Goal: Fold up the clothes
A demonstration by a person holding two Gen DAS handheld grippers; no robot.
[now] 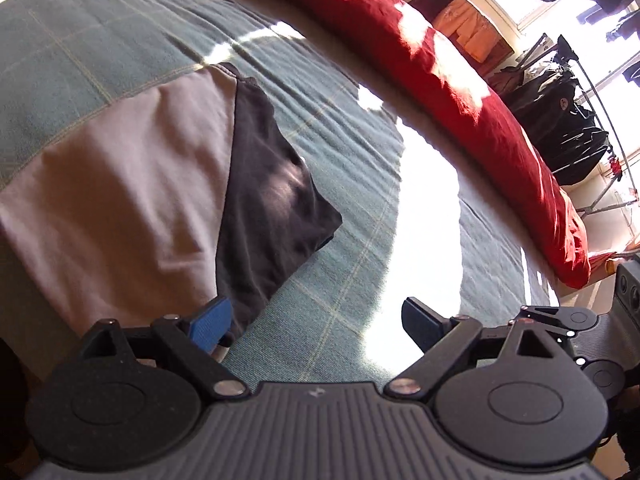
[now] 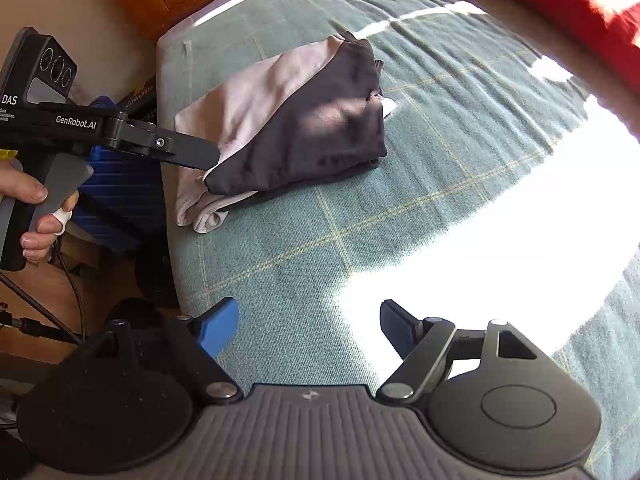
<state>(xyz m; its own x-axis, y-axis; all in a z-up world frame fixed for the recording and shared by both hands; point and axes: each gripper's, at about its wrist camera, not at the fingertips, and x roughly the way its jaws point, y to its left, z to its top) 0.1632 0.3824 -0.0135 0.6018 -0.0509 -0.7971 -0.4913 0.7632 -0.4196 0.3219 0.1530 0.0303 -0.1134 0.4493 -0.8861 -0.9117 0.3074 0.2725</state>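
Folded grey-and-black fabric garment (image 2: 296, 128) lies on the teal checked bedspread (image 2: 400, 208) near its corner. Left gripper (image 1: 316, 320) and right gripper (image 2: 312, 326) both spread apart (nothing between fingers).

Each black claw (image 2: 308, 326) has blue pads (image 2: 218, 326), silver screws and a ribbed grey body.

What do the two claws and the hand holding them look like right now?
Both claws are black linkages on ribbed grey bodies, each with one blue finger pad and one darker pad. The left claw carries white GenRobot.AI and DAS lettering. The hand gripping its grey handle wears a white finger band.
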